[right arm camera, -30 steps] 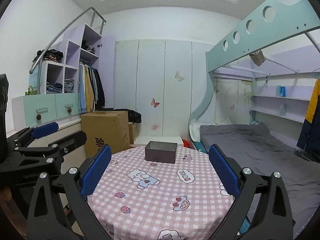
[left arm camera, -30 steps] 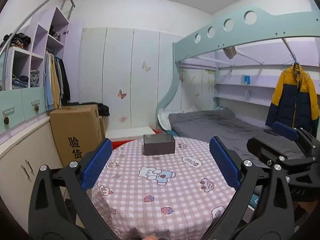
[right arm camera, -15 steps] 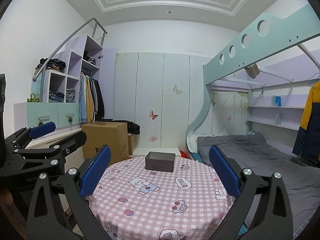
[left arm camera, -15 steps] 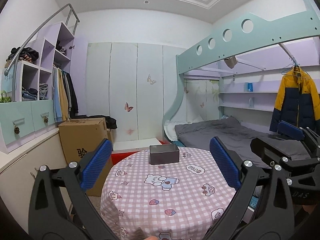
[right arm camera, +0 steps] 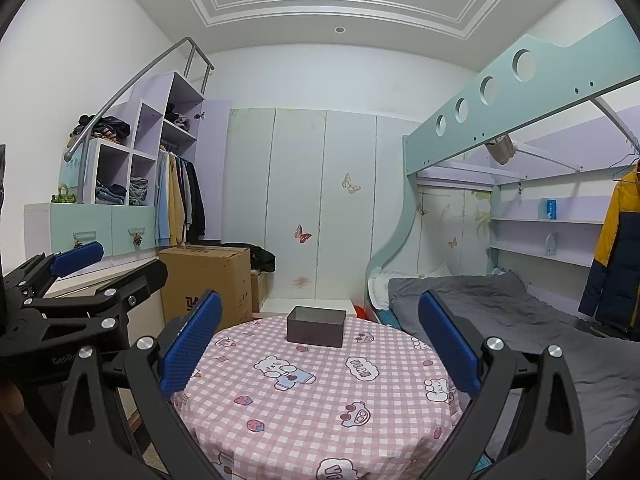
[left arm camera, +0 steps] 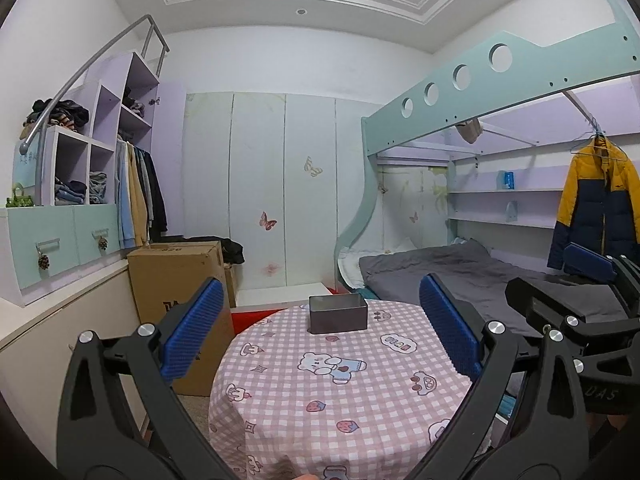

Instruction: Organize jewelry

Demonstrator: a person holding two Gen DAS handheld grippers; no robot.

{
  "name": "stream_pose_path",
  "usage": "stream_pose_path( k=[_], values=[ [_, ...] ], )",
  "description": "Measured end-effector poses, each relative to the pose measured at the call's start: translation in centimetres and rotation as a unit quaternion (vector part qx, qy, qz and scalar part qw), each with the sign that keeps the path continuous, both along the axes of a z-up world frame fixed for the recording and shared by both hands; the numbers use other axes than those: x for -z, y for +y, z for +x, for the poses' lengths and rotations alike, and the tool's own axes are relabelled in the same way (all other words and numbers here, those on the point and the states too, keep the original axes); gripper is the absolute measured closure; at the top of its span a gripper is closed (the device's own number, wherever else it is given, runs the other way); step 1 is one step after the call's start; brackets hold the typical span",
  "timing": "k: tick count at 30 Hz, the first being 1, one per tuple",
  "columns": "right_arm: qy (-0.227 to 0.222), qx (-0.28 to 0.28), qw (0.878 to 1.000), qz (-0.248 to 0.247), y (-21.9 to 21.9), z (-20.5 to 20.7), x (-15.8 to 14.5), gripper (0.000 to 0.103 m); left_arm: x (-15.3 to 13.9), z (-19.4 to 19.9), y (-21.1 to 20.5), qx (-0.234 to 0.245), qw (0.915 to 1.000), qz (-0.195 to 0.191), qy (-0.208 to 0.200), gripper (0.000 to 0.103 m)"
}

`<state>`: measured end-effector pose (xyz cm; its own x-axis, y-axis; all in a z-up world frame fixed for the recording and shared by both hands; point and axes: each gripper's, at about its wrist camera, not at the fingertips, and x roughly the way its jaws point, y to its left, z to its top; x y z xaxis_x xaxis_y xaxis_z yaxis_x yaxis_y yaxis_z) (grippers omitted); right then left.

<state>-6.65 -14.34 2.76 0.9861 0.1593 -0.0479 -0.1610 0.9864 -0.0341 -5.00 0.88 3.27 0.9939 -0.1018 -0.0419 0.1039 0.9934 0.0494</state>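
Both grippers, left (left arm camera: 320, 344) and right (right arm camera: 320, 344), gaping wide, empty, hovering short of grey box (left arm camera: 338, 314) ahead; jewelry not showing.

Left gripper (left arm camera: 320, 336) and right gripper (right arm camera: 320, 336) hover side by side, jaws spread wide.

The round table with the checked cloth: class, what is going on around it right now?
A person holds two grippers over the round table. The left gripper and the right gripper are both open and hold nothing. A dark grey open box sits at the far side of the pink checked tablecloth. No jewelry is visible, so sorting has not begun.
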Motion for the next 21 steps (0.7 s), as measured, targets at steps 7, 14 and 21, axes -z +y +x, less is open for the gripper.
stream_pose_path(
  k=[7,14,21],
  values=[
    [0.002,0.001,1.000,-0.001,0.05,0.06,0.04,0.008,0.14,-0.05,0.15,-0.004,1.0000,0.001,-0.002,0.007],
    [0.003,0.000,1.000,0.000,0.12,0.06,0.03,0.008,0.17,-0.23,0.17,-0.005,0.9999,0.003,-0.009,0.007],
    [0.001,-0.001,1.000,0.000,0.14,0.09,0.16,0.008,0.16,-0.44,0.30,-0.011,0.9998,0.004,-0.017,0.007]
  ],
)
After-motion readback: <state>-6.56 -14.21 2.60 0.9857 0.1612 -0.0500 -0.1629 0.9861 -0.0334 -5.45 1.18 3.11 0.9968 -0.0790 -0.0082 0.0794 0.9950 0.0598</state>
